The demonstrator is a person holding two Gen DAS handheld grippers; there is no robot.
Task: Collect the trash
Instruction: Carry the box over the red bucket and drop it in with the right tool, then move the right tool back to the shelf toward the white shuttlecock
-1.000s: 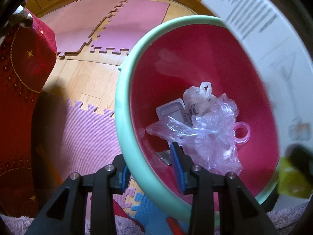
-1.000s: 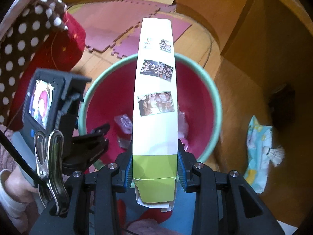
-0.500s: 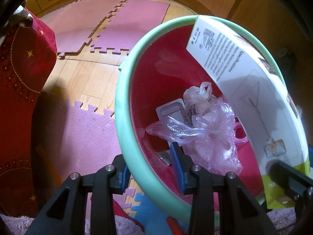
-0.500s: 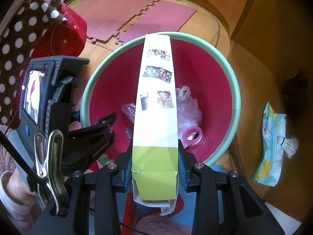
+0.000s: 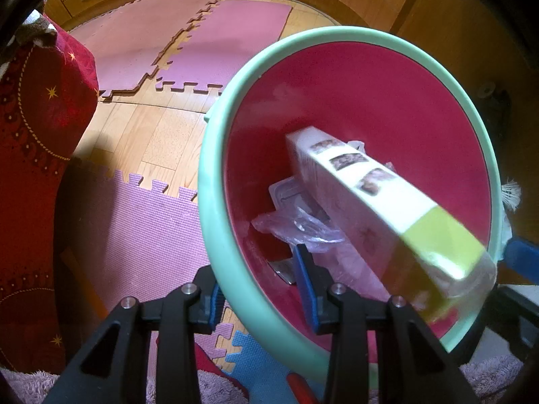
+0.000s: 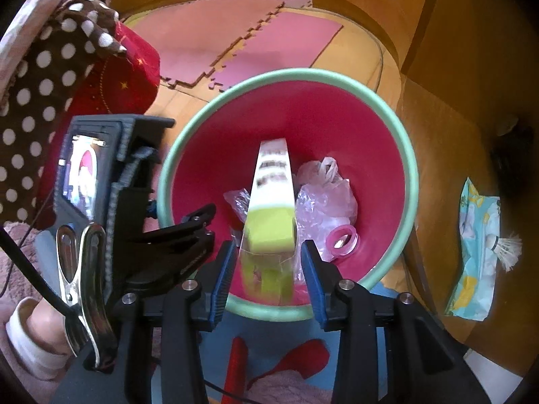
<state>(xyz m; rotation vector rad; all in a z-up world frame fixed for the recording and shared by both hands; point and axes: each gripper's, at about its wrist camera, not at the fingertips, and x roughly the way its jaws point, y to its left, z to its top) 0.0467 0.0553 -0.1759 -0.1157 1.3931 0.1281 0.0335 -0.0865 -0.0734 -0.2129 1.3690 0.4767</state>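
Observation:
A red bin with a mint-green rim (image 5: 215, 181) (image 6: 409, 181) stands on the floor. My left gripper (image 5: 259, 289) straddles its near rim, one finger inside and one outside, shut on it. A long white carton with a lime-green end (image 5: 377, 208) (image 6: 273, 202) tilts down into the bin, blurred, free of my right gripper (image 6: 266, 269), whose jaws stand open on either side of it. Clear plastic bags (image 6: 323, 195), a white tray (image 5: 286, 195) and a pink tape ring (image 6: 343, 239) lie in the bin.
Pink foam mats (image 5: 141, 47) cover part of the wood floor. A red cushion (image 5: 37, 107) lies at left. A patterned tissue pack and a shuttlecock (image 6: 481, 235) lie on the floor right of the bin. Wooden furniture (image 6: 438, 50) stands behind.
My right gripper has opened and let go of the carton, which has dropped from upright above the rim down into the bin. The left gripper has stayed on the rim.

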